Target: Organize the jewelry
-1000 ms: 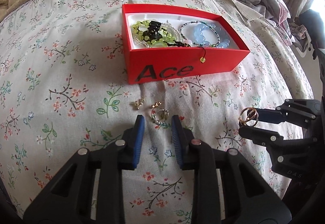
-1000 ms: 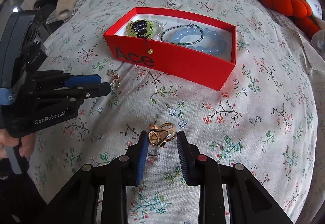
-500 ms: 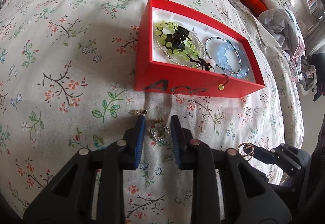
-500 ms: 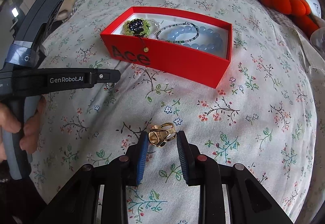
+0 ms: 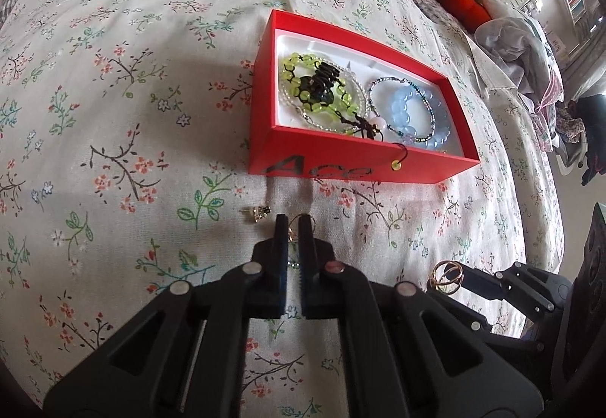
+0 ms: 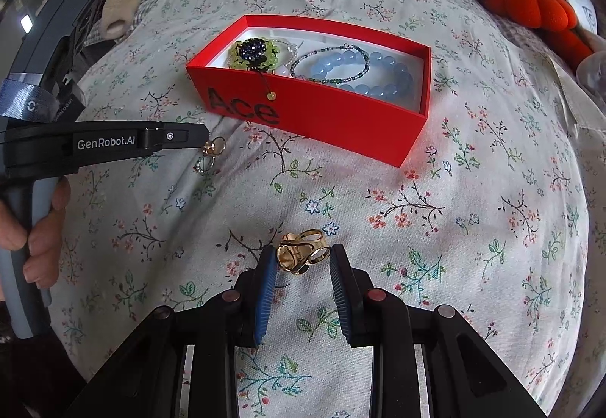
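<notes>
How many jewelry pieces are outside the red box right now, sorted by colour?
Gold: 3 (chunky ring in the right gripper, small piece pinched by the left gripper, small stud on the bedspread)
Silver with stones: 1 (sparkly ring on the bedspread, just below the left gripper's tips)
Total: 4

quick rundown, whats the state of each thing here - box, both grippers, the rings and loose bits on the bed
red box: open, no lid, bracelets inside
left gripper: just closed, shut on small gold ring
right gripper: shut on chunky gold ring, held above the bedspread
small earring: loose on the bedspread, left of the left gripper
beaded ring: lying on the bedspread below the left gripper's tip
</notes>
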{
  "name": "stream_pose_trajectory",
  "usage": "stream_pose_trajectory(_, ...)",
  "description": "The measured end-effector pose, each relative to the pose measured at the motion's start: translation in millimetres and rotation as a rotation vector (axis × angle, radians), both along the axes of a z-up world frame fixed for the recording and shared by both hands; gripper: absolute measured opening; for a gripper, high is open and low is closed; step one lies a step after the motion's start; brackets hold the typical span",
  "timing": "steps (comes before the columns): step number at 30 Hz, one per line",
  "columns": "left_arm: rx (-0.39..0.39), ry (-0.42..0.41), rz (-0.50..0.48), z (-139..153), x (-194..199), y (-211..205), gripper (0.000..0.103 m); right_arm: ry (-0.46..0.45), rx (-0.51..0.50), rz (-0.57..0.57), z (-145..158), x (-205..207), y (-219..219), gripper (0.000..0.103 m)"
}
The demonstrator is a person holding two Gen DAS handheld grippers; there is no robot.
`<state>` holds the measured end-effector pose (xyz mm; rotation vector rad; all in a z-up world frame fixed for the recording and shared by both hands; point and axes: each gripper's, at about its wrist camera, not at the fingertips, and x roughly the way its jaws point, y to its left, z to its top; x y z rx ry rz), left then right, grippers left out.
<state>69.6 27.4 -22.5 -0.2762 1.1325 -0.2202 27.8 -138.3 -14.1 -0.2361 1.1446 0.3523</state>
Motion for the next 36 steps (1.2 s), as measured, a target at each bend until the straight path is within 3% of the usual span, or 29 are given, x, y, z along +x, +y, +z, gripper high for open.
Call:
stream_pose_trajectory(2,-0.008,0.000,0.013,-0.6,0.4,3.5,0.010,0.001,0.002,0.000,0.3,-0.1,0.3,0.029)
stream_pose_trajectory(5,-0.017,0.010,0.026,-0.9,1.7,4.4,0.036,0.003,0.003,0.001,0.1,-0.1,1.3,0.029)
stream_pose_trajectory(6,-0.013,0.018,0.031,-1.6,2.7,2.7,0.039,0.003,0.003,0.002,-0.2,-0.1,1.8,0.029)
stream_pose_trajectory(13,0.038,0.053,0.040,-10.0,10.4,-9.0,0.037,0.006,0.002,0.002,-1.2,1.1,1.0,0.029)
stream_pose_trajectory(16,0.065,0.069,0.036,-12.5,11.8,-15.0,0.020,0.005,0.002,0.002,-1.0,1.2,0.0,0.029)
stream_pose_trajectory(25,0.081,0.048,0.020,-1.5,10.1,-19.5,0.020,-0.003,0.008,-0.005,3.0,3.0,-3.4,0.029)
stream_pose_trajectory(36,0.068,-0.057,-0.005,39.1,-9.1,-13.0,0.020,-0.065,0.068,-0.057,31.7,13.8,-10.4,0.029)
